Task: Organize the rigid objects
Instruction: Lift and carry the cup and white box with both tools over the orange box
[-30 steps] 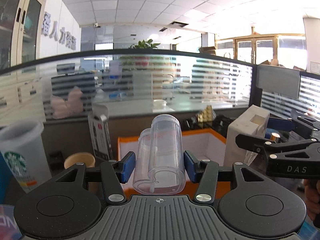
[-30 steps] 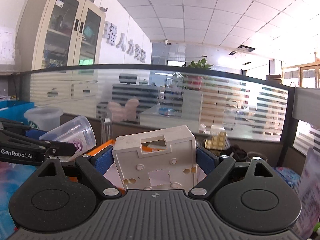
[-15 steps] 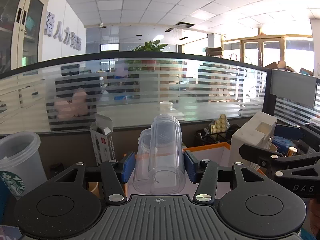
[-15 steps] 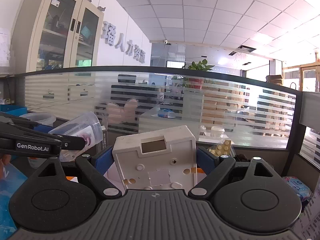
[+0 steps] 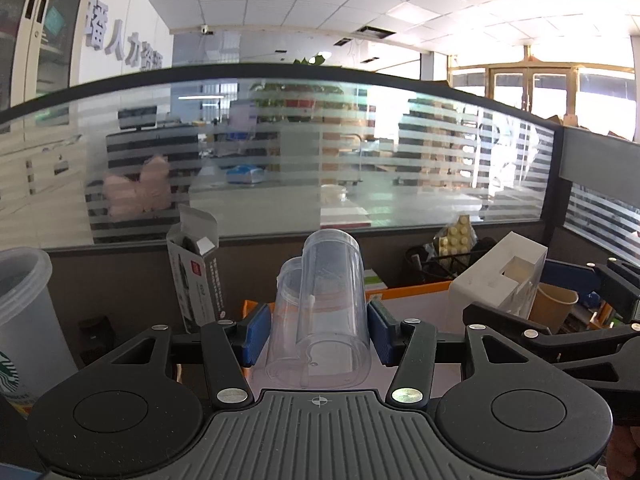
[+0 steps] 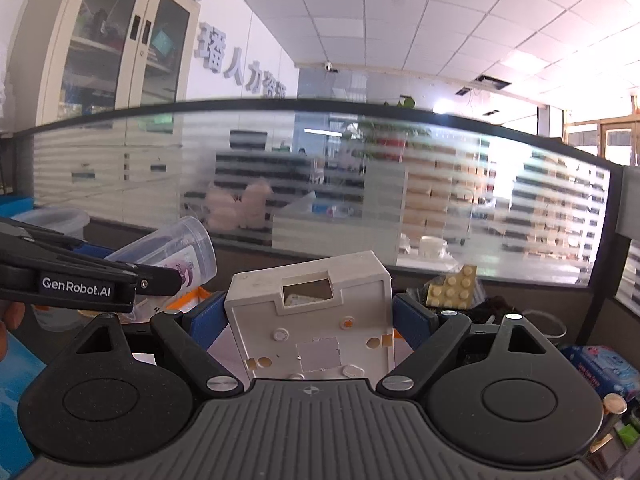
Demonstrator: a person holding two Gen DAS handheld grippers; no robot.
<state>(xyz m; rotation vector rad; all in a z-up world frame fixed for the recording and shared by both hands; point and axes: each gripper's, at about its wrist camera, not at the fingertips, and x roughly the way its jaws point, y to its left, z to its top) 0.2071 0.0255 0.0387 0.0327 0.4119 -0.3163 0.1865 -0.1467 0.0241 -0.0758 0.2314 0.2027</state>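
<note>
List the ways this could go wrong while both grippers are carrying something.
1. The left gripper pinches a clear plastic cup with a second one nested inside; thin smooth walls may slip or buckle.
2. The right gripper spans a wide white plastic box near its edges, so a twist could drop it.
3. The grippers travel side by side, and the orange-rimmed tray ahead sits amid clutter, so a collision is possible.

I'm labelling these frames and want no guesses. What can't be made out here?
- Left wrist view: the tray floor, hidden by the left claw and its cup.
- Right wrist view: the cup's label, partly behind the left claw.
- Right wrist view: the box interior, dark through its window.
</note>
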